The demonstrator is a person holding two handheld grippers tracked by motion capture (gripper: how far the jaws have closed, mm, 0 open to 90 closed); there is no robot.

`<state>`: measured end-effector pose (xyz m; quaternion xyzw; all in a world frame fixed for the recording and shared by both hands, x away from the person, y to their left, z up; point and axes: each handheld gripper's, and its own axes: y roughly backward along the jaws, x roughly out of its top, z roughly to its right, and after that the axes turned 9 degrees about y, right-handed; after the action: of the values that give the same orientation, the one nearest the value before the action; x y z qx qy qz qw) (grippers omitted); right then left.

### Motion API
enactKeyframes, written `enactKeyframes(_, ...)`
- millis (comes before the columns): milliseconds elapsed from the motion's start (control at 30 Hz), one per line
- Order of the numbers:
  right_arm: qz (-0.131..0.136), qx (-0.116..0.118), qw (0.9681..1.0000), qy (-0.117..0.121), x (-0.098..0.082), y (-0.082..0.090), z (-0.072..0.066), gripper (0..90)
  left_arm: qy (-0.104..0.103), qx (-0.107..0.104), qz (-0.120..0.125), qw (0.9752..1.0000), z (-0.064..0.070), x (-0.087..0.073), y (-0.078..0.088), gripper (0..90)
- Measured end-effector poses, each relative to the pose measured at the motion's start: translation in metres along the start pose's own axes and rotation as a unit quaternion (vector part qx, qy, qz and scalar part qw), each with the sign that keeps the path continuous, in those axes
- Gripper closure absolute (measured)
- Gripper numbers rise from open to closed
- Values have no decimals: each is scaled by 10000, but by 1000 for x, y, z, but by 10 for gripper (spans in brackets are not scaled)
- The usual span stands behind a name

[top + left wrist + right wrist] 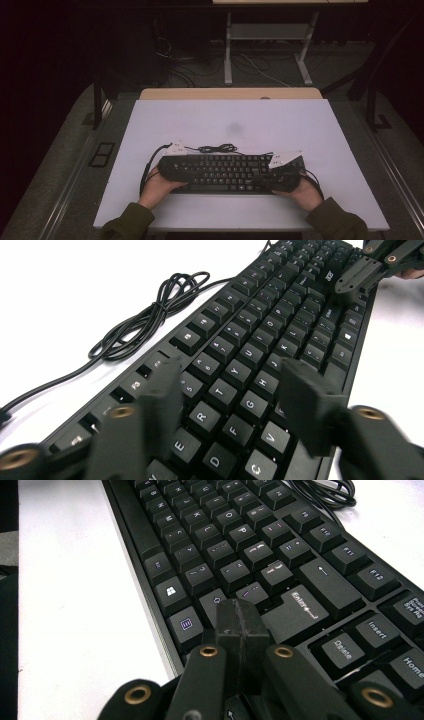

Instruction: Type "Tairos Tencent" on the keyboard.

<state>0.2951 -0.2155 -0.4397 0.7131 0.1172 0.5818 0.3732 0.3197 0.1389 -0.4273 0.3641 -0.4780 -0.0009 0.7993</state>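
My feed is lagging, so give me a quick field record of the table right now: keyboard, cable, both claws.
keyboard: black keyboard lying flat on the white table, near the person's edge
cable: black keyboard cable bundled loosely on the table behind the keyboard
left claw: left claw over the keyboard's left end, jaws apart above the letter keys, nothing between them
right claw: right claw over the right end, jaws together, tips beside the Enter key

The left claw (230,405) is blurred and hides the keyboard's (280,325) nearest keys.
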Motion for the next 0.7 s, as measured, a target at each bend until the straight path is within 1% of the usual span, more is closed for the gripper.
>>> enactKeyframes(133, 2, -8, 10000, 8, 0, 0, 0, 893, 52, 43, 45, 10000, 1, -3, 2, 252)
enactKeyframes(233, 2, -17, 10000, 1, 0, 1, 1, 893, 45, 69, 44, 10000, 2, -5, 5, 203)
enactKeyframes(367, 3, -26, 10000, -2, -1, 1, 1, 893, 91, 88, 63, 9999, 3, -7, 7, 197)
enactKeyframes(467, 18, -37, 10000, 10, 0, 2, 1, 892, 83, 95, 55, 9999, 4, -7, 7, 197)
enactKeyframes(633, 238, -23, 9997, -36, 3, 8, 3, 882, 127, 115, 112, 9998, 4, -9, 10, 198)
enactKeyframes(700, 280, -29, 9996, -46, 4, 8, 4, 861, 140, 123, 119, 9998, 5, -10, 11, 199)
